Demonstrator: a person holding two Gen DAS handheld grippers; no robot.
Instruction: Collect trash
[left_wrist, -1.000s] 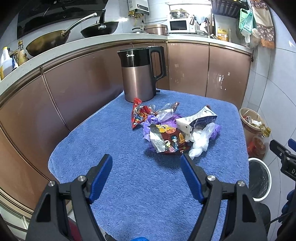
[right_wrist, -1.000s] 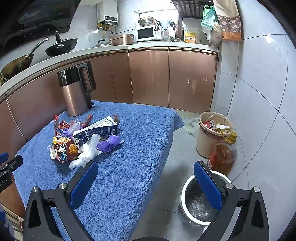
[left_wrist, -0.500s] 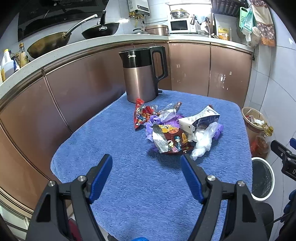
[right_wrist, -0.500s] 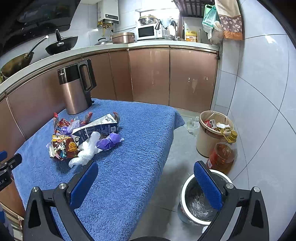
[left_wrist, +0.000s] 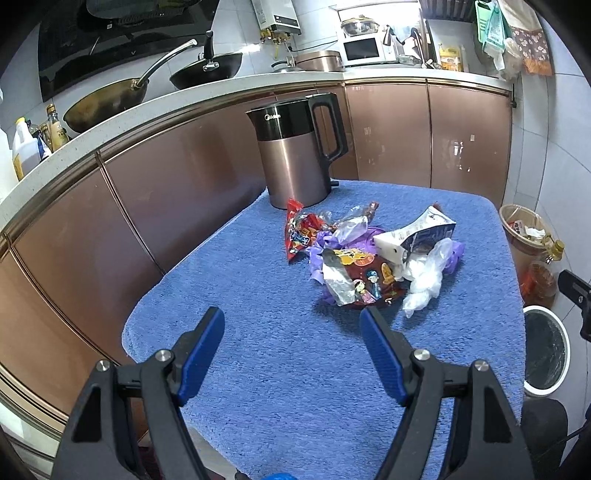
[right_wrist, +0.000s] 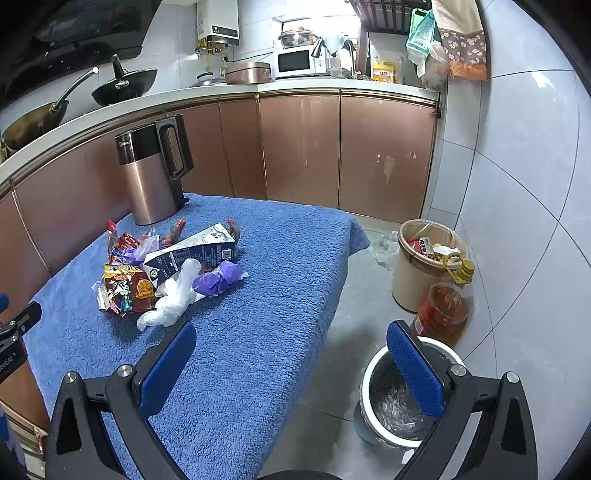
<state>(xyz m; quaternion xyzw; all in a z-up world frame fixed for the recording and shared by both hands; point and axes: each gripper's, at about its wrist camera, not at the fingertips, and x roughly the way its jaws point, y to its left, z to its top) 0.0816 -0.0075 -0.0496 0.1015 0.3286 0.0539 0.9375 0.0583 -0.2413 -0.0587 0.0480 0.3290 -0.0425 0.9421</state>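
Nothing is collected yet: both the left tongs and the right tongs hover wide and empty over the blue-covered worktop, with the trash heaped just ahead of the left tongs and ahead-left of the right ones. The next move likely calls for one pair to reach forward and pinch a loose piece, perhaps the clear bag nearest them. The white bin on the floor under the right tongs holds only a liner, while the beige bin beyond it is already full.
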